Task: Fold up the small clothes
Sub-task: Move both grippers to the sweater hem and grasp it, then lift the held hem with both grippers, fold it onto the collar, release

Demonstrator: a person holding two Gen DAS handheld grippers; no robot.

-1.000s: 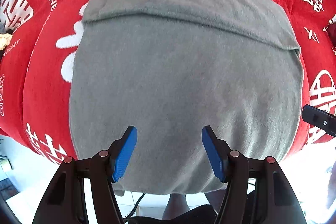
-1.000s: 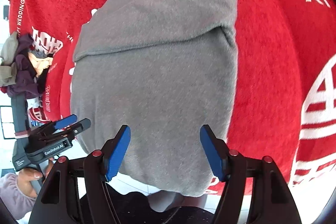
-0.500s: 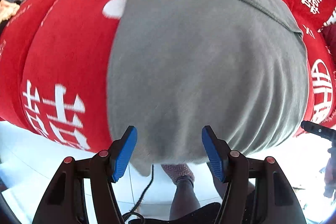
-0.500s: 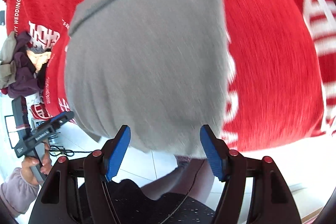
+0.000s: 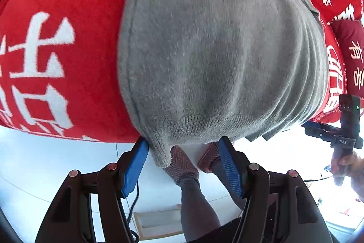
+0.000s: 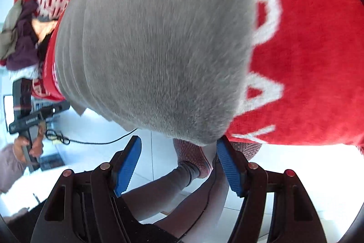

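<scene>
Your left gripper (image 5: 183,165) and right gripper (image 6: 179,164) both stand half open and empty at the hanging hem corners of the grey knitted sweater (image 5: 216,49), spread on the red cloth-covered bench (image 5: 56,49), probably to lift the hem for folding.

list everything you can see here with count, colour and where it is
sweater: one, grey, lying flat on the red cloth, its ribbed hem hanging over the near edge
cloth: one, red with white characters, covering the surface under the sweater
cushion: one, dark red with gold characters, far right in the left wrist view
clothes pile: one heap, purple and olive, at the left edge in the right wrist view
cable: one, black, on the pale floor
left tool: one, black with blue pads, open at the hem's left corner
right tool: one, black with blue pads, open at the hem's right corner
person's feet: two, reddish knit shoes, on the floor below
</scene>
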